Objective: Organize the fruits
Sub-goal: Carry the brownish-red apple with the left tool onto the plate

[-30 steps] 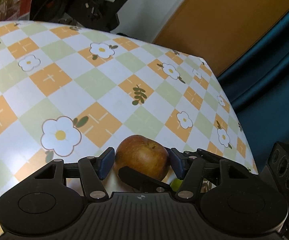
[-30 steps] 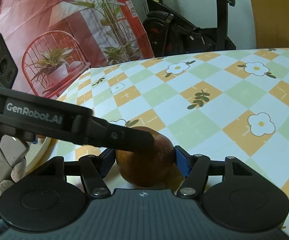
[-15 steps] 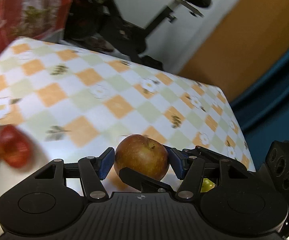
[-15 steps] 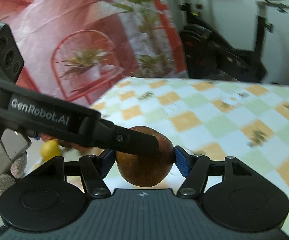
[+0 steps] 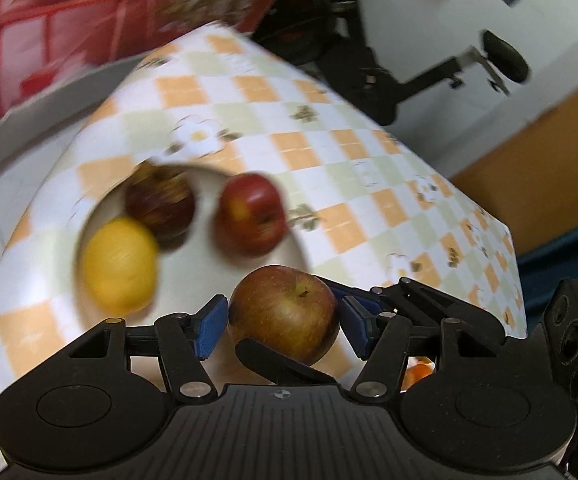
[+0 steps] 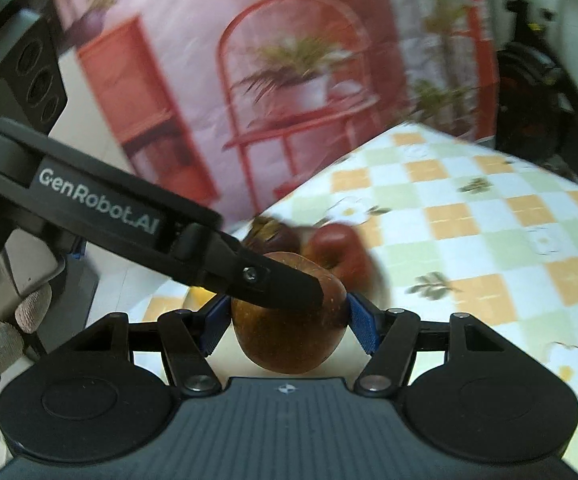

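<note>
Round russet apple (image 5: 285, 312) clamped between both left gripper (image 5: 283, 322) and right gripper (image 6: 289, 320) ribbed blue pads, above white plate (image 5: 209, 188) holding smooth lemon (image 5: 119, 264), checked tablecloth (image 5: 369, 184)

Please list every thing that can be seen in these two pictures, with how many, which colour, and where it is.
Held apple: one, red-brown, gripped between both grippers.
Plate: one, white, on the table.
Fruits on plate: three; yellow one, dark red one, red apple.
Tablecloth: one, orange, green and white checks with flowers.
Exercise bike: one, black, behind the table.
Left gripper: black, blue pads.
Right gripper: black, blue pads.
</note>
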The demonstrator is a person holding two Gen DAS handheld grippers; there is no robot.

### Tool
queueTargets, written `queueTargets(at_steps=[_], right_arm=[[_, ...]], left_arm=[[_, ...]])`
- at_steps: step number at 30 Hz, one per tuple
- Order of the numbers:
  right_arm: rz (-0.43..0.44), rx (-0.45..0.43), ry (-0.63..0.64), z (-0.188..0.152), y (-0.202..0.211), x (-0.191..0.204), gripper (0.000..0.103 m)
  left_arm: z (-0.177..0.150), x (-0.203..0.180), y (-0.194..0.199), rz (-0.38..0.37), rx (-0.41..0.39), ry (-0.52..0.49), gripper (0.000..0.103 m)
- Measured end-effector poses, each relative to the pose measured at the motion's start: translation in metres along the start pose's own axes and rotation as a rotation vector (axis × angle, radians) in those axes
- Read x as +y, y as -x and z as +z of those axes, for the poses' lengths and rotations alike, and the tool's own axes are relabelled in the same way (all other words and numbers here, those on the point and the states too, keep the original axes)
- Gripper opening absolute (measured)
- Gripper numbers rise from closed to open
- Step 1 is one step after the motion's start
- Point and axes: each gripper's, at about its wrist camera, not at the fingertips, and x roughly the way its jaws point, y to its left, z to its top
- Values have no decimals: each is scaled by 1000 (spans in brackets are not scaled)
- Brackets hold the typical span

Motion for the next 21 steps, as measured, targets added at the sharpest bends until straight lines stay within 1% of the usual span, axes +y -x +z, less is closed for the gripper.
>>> queueTargets(at_steps=[6, 10, 13, 21], right_arm=[[36, 108, 97, -7, -39, 28, 66], [45, 160, 172, -12, -57, 43, 65], [58, 163, 225, -14, -63, 53, 65], [78, 175, 223, -11, -69, 55, 65]], left_arm=[[-13, 36, -3, 25, 6, 73, 64], [-16, 49, 0, 54, -16, 84, 64], [-18, 58, -1, 54, -27, 102, 64], [-21, 63, -2, 64, -37, 96, 64]])
